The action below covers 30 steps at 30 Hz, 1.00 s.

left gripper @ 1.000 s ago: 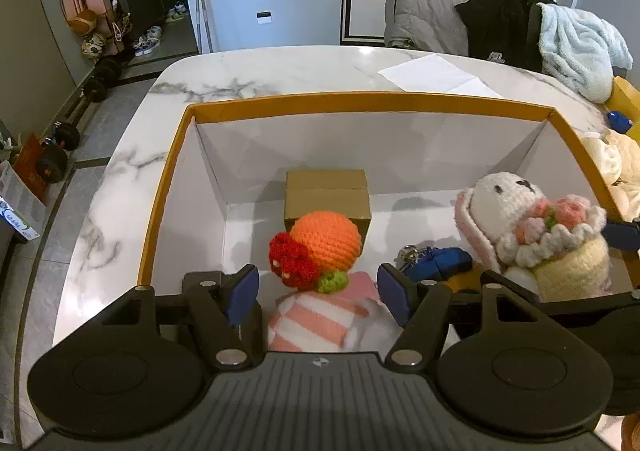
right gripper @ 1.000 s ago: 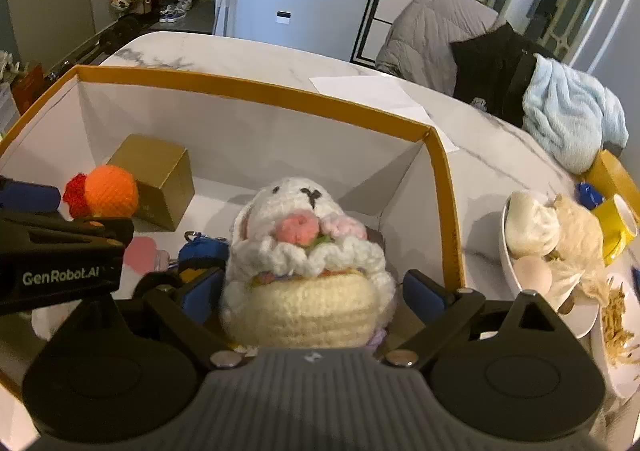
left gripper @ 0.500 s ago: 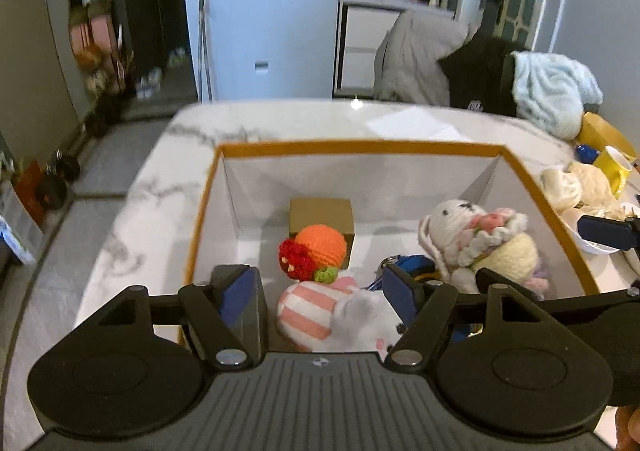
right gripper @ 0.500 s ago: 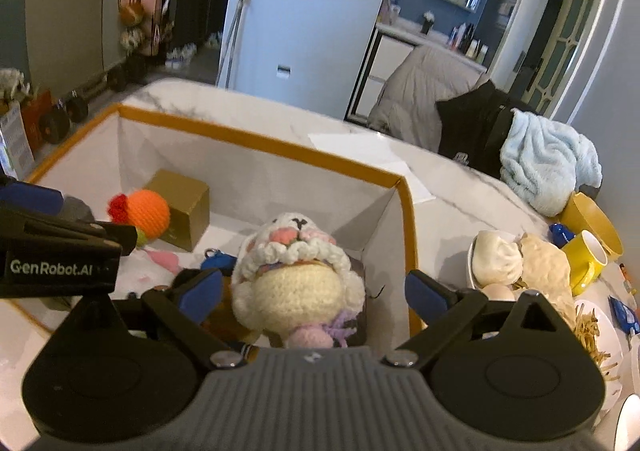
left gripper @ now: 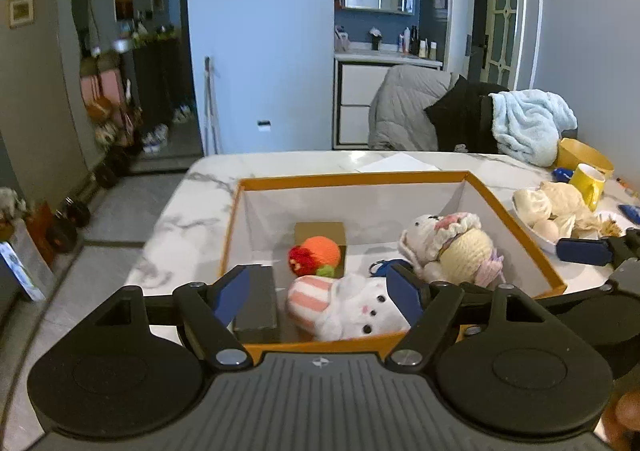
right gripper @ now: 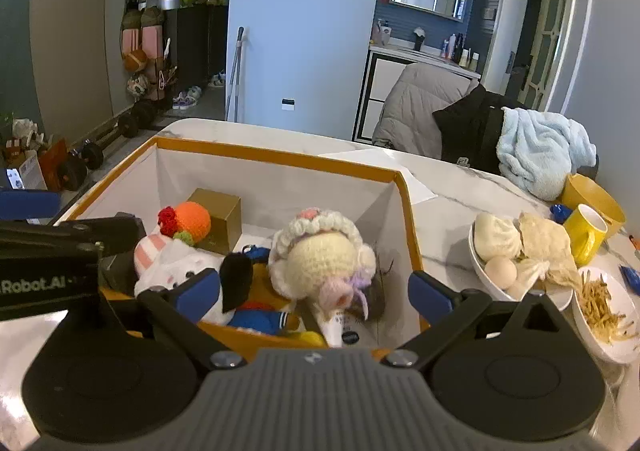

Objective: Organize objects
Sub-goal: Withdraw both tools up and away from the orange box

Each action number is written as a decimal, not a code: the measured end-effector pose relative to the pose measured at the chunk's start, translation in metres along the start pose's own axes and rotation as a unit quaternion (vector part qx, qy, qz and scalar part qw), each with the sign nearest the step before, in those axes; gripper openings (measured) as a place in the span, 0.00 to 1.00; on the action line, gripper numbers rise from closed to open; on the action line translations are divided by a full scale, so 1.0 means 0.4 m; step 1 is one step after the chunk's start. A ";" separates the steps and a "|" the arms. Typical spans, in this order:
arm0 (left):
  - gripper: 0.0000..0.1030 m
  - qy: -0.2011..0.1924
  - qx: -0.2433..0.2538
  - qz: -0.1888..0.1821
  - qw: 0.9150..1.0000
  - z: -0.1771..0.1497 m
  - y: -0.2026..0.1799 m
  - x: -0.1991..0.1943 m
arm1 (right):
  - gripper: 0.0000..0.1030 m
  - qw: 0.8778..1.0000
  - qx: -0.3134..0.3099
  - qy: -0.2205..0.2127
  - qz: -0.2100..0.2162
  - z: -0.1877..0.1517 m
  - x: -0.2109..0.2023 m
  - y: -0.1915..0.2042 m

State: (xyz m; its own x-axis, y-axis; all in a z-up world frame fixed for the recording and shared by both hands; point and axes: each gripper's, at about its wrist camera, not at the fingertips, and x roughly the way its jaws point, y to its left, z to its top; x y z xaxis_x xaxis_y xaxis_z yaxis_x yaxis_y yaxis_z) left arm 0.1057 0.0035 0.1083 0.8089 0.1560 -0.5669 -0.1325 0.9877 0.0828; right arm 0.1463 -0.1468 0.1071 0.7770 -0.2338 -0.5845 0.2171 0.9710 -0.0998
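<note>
An orange-rimmed white box (left gripper: 352, 178) (right gripper: 280, 160) stands on the marble table. Inside lie a cream crochet bunny (left gripper: 452, 243) (right gripper: 320, 255), a white plush with a pink-striped cap (left gripper: 344, 305) (right gripper: 172, 255), an orange crochet ball (left gripper: 318, 253) (right gripper: 188, 217), a gold carton (left gripper: 320, 231) (right gripper: 220, 211), a dark block (left gripper: 256, 303) and blue keys (left gripper: 384, 265). My left gripper (left gripper: 320, 293) is open and empty, raised over the box's near rim. My right gripper (right gripper: 314, 291) is open and empty, above the near rim behind the bunny.
A white bowl of buns (right gripper: 504, 251), a yellow mug (right gripper: 588, 227), a yellow bowl (right gripper: 596, 197) and a plate of fries (right gripper: 608, 307) stand right of the box. Paper (left gripper: 396, 163) lies behind it. Chairs with coats and a blue towel (right gripper: 536, 147) stand beyond the table.
Both grippers have risen and pulled back from the box. The right gripper has let go of the crochet bunny, which now lies tipped over in the box.
</note>
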 end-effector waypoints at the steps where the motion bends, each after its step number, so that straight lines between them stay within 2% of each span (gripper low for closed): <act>1: 0.86 -0.003 0.000 0.003 1.000 -0.007 0.002 -0.007 | 0.99 1.000 0.001 -0.003 -0.003 -0.008 -0.008 0.001; 6: 0.87 -0.009 -0.026 0.025 0.999 -0.039 0.015 -0.042 | 0.99 1.000 0.009 -0.003 -0.001 -0.039 -0.033 0.008; 9: 0.92 -0.010 -0.039 0.027 0.999 -0.056 0.029 -0.059 | 0.99 1.000 0.016 0.000 -0.003 -0.052 -0.043 0.009; 16: 0.92 0.004 -0.049 0.045 0.998 -0.100 0.033 -0.075 | 0.99 0.999 0.042 0.017 0.004 -0.073 -0.046 -0.002; 26: 0.93 0.032 -0.049 0.024 0.998 -0.133 0.028 -0.054 | 0.99 0.999 0.047 0.025 0.001 -0.098 -0.045 0.000; 30: 0.94 0.037 -0.043 0.031 0.998 -0.137 0.020 -0.049 | 0.99 0.999 0.040 0.026 -0.002 -0.103 -0.041 0.005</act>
State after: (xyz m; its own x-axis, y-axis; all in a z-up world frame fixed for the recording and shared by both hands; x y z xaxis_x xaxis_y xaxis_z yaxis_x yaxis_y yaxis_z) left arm 0.0576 0.0080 0.0752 0.7536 0.2127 -0.6219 -0.2317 0.9714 0.0514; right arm 0.1098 -0.1389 0.0834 0.7447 -0.2324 -0.6256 0.2675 0.9628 -0.0392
